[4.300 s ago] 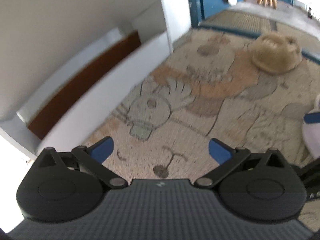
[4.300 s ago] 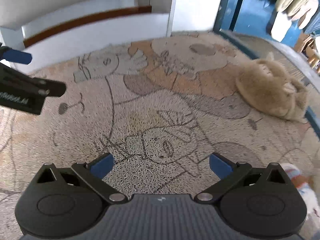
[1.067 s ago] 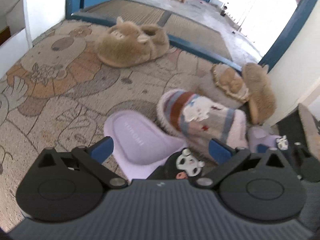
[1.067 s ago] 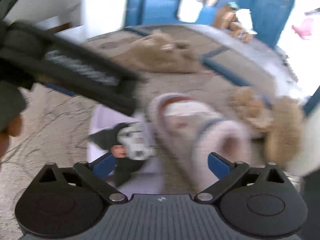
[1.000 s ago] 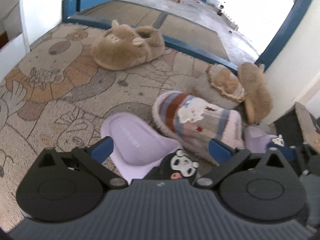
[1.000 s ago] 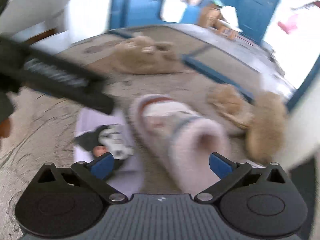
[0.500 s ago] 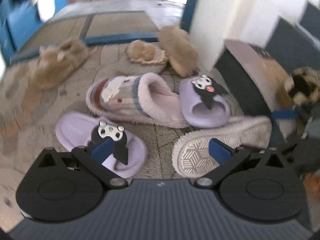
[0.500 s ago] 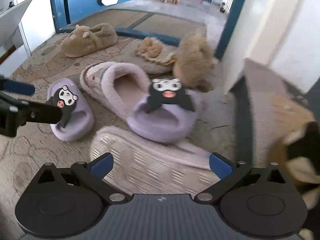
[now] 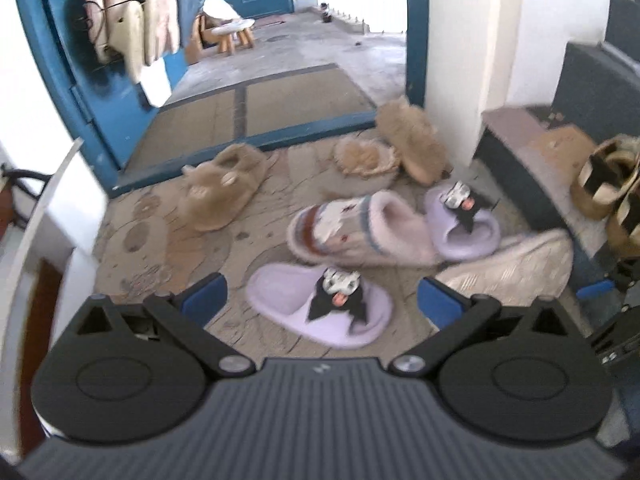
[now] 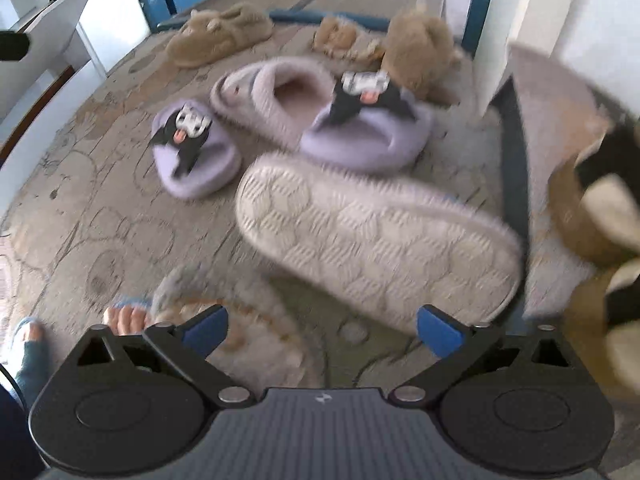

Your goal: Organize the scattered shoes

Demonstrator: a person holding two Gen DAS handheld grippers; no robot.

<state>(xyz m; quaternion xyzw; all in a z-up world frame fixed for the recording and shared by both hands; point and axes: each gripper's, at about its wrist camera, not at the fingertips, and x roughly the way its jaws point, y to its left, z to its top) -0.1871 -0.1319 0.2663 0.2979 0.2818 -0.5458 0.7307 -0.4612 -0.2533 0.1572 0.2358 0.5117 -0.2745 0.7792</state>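
Note:
On the patterned mat lie two lilac slippers with a cartoon figure, one [image 9: 304, 312] [image 10: 192, 152] nearer the left, the other [image 9: 464, 228] [image 10: 372, 132] beside a striped fluffy slipper [image 9: 352, 232] [image 10: 272, 96]. A pale slipper [image 9: 508, 264] [image 10: 380, 240] lies sole up. Tan furry slippers [image 9: 224, 192] [image 10: 220, 40] lie farther back. My left gripper [image 9: 320, 302] hangs open, high above the near lilac slipper. My right gripper [image 10: 320, 328] hovers just short of the upturned sole, its jaws closing, pads touching nothing; blurred fuzzy material shows below them.
Two more brown furry slippers [image 9: 416, 144] lie by a white pillar [image 9: 452, 60]. Brown-and-black striped shoes [image 10: 592, 208] sit on a dark step [image 9: 520, 152] at right. A white shelf [image 9: 40, 208] stands left. A person's toes [image 10: 128, 316] show near my right gripper.
The left gripper has risen and rolled, so the shoes look farther off. The right gripper has moved closer over the upturned sole, and a person's toes have come into view.

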